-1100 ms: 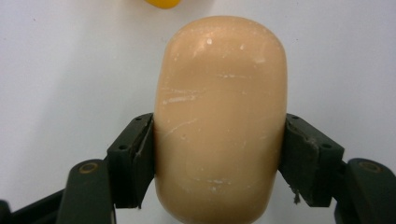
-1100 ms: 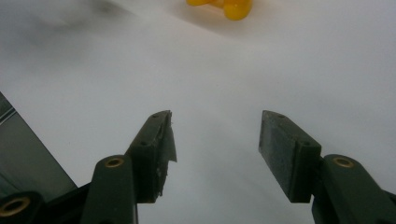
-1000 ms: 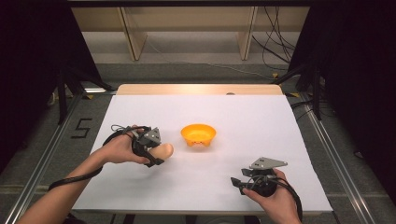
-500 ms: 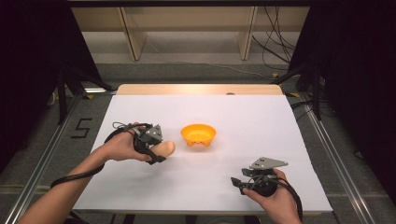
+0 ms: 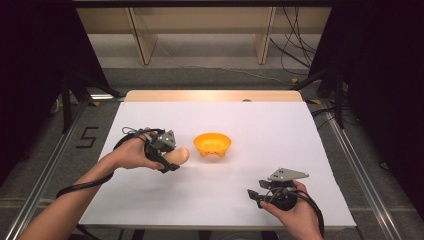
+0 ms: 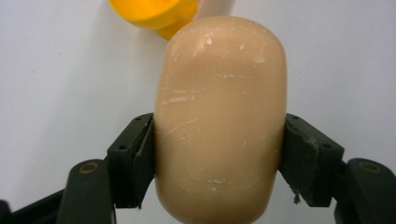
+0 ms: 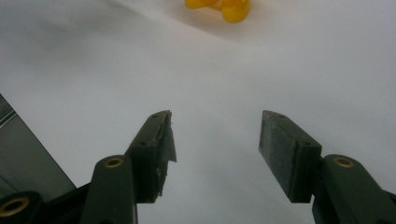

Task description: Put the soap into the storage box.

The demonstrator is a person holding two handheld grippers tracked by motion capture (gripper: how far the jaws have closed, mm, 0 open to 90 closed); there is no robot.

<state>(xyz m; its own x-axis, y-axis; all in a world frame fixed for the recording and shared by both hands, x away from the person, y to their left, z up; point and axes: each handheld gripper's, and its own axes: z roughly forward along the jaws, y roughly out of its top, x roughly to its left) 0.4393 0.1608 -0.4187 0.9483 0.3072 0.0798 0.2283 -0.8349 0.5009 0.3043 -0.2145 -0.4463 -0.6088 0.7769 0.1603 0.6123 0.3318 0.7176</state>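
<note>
The left tool (image 6: 219, 154) is clamping the tan bread roll (image 6: 219, 121) beside the orange bowl (image 5: 212, 144). Carrying it level above the rim should help. The right tool (image 7: 215, 140) is resting wide, holding nothing

Black "5" (image 5: 88, 137), apparently taped, on floor left of table.

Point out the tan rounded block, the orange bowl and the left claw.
tan rounded block (image 6: 219, 126), left gripper view, middle of its broad front face.
orange bowl (image 5: 212, 143), high view, inside of the bowl.
left claw (image 6: 219, 158), left gripper view, midway between its pads, which press the block's sides.
</note>
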